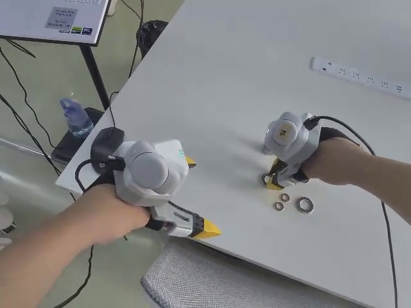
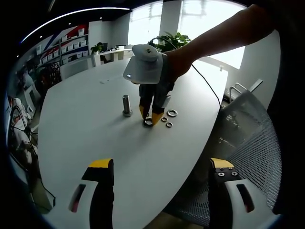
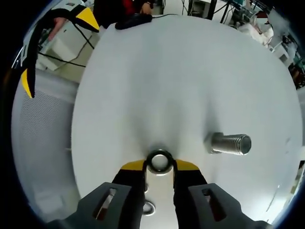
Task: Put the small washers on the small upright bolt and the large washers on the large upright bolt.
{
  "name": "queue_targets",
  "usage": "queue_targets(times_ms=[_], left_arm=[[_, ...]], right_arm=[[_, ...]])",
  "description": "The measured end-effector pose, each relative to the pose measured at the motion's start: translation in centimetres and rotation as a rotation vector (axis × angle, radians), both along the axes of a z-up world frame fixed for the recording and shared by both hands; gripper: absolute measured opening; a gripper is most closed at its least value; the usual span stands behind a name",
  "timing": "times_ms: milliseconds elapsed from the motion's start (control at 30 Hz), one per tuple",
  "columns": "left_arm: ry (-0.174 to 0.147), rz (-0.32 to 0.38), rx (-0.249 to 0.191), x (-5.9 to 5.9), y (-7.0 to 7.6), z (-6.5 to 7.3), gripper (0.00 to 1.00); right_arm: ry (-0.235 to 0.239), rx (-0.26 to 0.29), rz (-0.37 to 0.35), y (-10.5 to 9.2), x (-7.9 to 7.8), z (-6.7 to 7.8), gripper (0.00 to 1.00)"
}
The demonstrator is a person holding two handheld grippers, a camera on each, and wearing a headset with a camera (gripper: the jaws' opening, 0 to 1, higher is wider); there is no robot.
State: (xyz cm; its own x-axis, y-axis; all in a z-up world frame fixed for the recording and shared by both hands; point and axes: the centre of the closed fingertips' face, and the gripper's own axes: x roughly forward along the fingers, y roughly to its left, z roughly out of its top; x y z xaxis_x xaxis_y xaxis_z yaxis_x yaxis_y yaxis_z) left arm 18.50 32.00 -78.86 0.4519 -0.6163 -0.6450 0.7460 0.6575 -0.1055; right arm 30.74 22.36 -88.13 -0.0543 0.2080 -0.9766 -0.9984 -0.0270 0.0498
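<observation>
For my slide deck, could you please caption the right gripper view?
Right gripper holds a washer on the white table, with an upright bolt standing nearby.

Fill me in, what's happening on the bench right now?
A person holds a tool in each hand at a white table. The right tool is down on the tabletop with its jaws against both sides of a washer, close to the upright bolt. Three more washers lie loose beside it. The left tool hangs open near the table's edge, above a mesh chair, holding nothing.
</observation>
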Motion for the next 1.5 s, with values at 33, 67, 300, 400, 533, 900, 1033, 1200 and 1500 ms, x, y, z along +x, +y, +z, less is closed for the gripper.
queue_targets(times_ms=[33, 67, 300, 400, 533, 900, 1033, 1200, 1500], left_arm=[[0.000, 0.001, 0.001, -0.1, 0.0, 0.0, 0.81], [0.000, 0.002, 0.000, -0.1, 0.0, 0.1, 0.81], [-0.004, 0.002, 0.009, -0.3, 0.2, 0.0, 0.80], [-0.006, 0.006, 0.008, -0.3, 0.2, 0.1, 0.80], [-0.011, 0.002, 0.008, -0.1, 0.2, 0.4, 0.81], [-0.017, -0.021, 0.017, 0.2, -0.1, 0.6, 0.81], [-0.020, -0.028, 0.014, 0.2, -0.3, 0.8, 0.81], [-0.023, -0.032, 0.018, 0.2, -0.3, 0.8, 0.81], [-0.024, -0.014, 0.023, 0.4, 0.3, 0.9, 0.83]], right_arm=[[-0.002, 0.001, -0.005, -0.1, -0.1, 0.2, 0.21], [0.000, 0.006, -0.015, -0.1, -0.2, 0.4, 0.21], [-0.008, 0.017, -0.026, 0.0, -0.7, 1.9, 0.21], [-0.010, 0.019, -0.030, -0.1, -0.9, 2.4, 0.21], [-0.013, 0.017, -0.034, -0.5, -0.8, 3.1, 0.21], [-0.007, 0.002, -0.038, -1.4, -0.2, 5.3, 0.21], [-0.028, 0.008, -0.049, -1.8, 0.6, 6.5, 0.21], [-0.041, 0.012, -0.054, -1.9, 1.7, 7.4, 0.21], [-0.048, 0.024, -0.082, -1.7, 3.5, 8.5, 0.21]])
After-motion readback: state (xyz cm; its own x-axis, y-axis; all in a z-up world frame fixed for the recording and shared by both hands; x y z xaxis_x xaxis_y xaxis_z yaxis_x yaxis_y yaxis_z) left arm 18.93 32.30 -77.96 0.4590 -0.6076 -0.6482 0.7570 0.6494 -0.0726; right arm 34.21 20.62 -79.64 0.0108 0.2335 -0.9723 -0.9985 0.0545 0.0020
